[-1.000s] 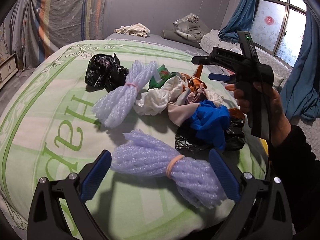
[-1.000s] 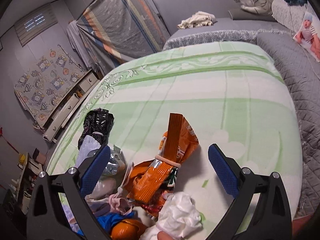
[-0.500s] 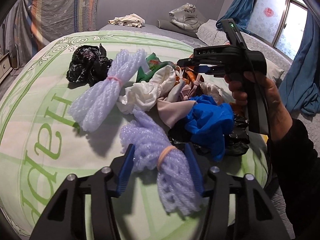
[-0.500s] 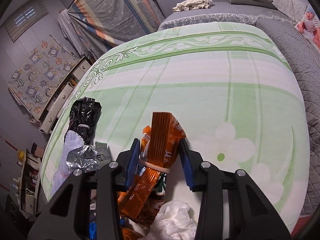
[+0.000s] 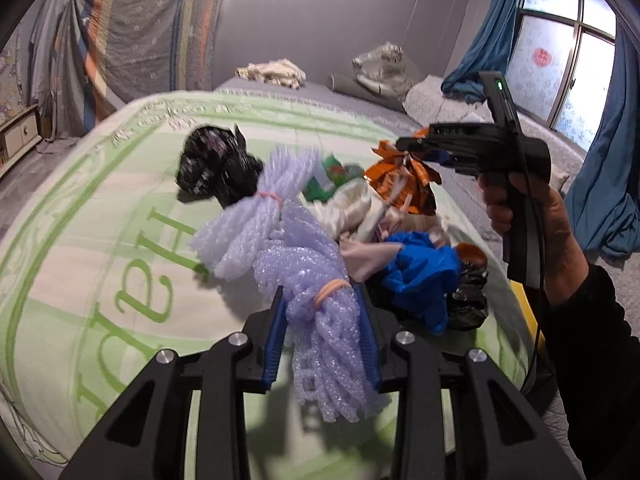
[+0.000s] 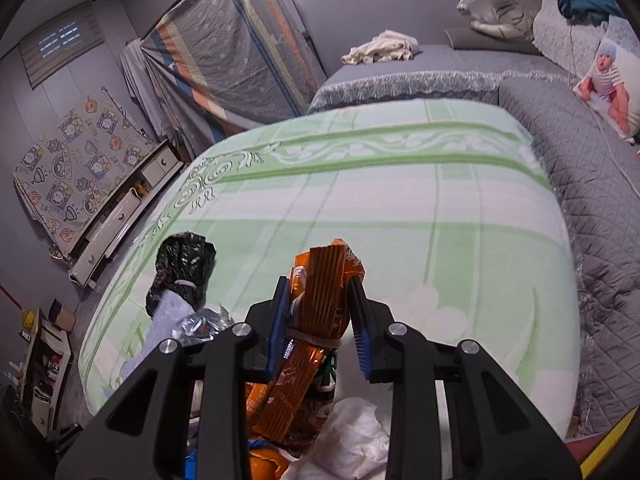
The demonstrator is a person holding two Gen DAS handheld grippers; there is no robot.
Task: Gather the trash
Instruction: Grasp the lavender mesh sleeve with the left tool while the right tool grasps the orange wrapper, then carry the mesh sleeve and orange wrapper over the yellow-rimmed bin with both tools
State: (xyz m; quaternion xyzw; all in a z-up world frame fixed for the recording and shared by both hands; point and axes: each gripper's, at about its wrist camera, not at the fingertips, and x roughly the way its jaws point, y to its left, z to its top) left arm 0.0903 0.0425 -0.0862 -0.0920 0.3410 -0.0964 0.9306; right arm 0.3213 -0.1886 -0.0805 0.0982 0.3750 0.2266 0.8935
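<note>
My left gripper (image 5: 320,296) is closing on a purple foam-net bundle (image 5: 320,344) tied with an orange rubber band; both blue pads press its sides and it hangs a little above the blanket. In the right wrist view my right gripper (image 6: 318,292) is closing on an orange snack-wrapper bundle (image 6: 326,280) bound with a band, with the pads against it. The left wrist view shows that right gripper (image 5: 404,148), held by a person's hand (image 5: 540,216), with the orange wrapper (image 5: 404,184) hanging from it over the trash pile.
On the green-and-white blanket (image 5: 100,240) lie a second pale foam-net bundle (image 5: 256,216), a black bag (image 5: 216,168), a green wrapper (image 5: 332,168), white crumpled material (image 5: 352,204) and a blue bag (image 5: 420,276). A grey quilt (image 6: 580,200) borders the blanket.
Both grippers went from wide open to closed on their bundles. The purple net now stands between the left pads and has come up. The orange wrapper has come up with the right gripper.
</note>
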